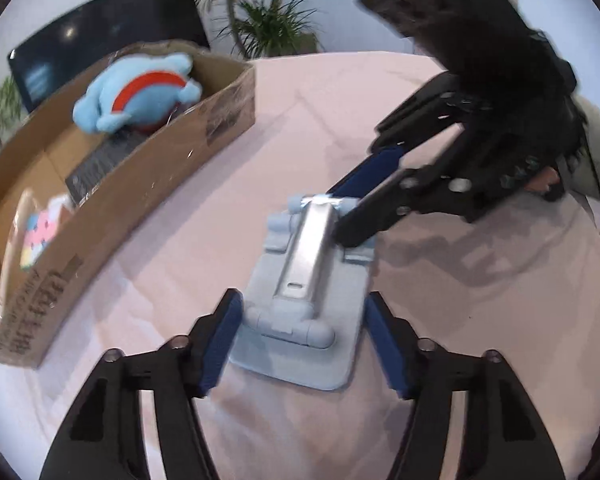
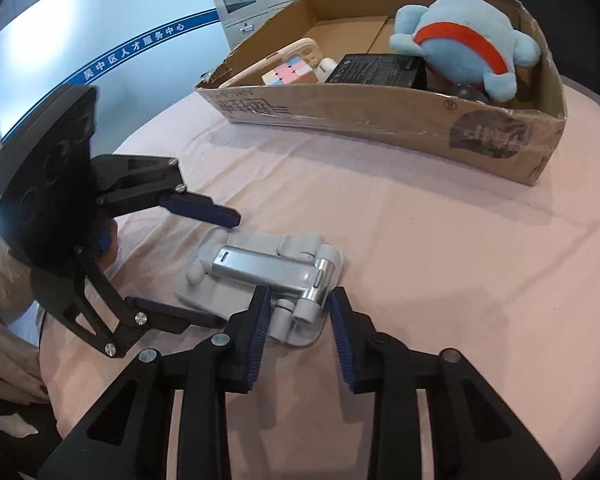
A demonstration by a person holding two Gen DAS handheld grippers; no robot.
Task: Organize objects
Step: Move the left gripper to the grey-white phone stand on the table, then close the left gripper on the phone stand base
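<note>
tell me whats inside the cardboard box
Inside the cardboard box: a blue plush toy leaning on a black box, a pastel cube, a cream phone case and a small white item. Something dark sits under the plush, mostly hidden.

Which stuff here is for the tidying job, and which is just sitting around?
For the job:
- folded grey plastic-and-metal phone stand
- brown cardboard box
- left gripper
- right gripper

Just around:
- green potted plant
- dark flat screen
- pink tablecloth
</note>
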